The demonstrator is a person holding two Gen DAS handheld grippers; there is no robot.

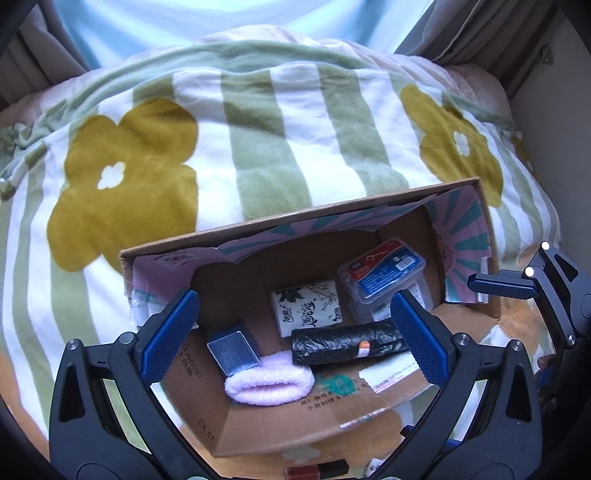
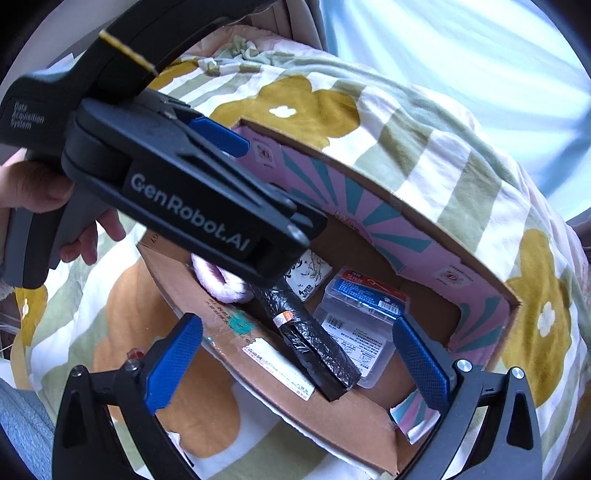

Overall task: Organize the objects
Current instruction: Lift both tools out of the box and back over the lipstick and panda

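Bed blanket carries box. Both claws, left and right, gape wide, empty. Bag roll at 6 o'clock: light, soft, slippery; grip mid-length.

Fleece blanket, green-white stripes, mustard flower print, spread over bed. Pale curtain beyond far edge. Grey drapes at far corners.
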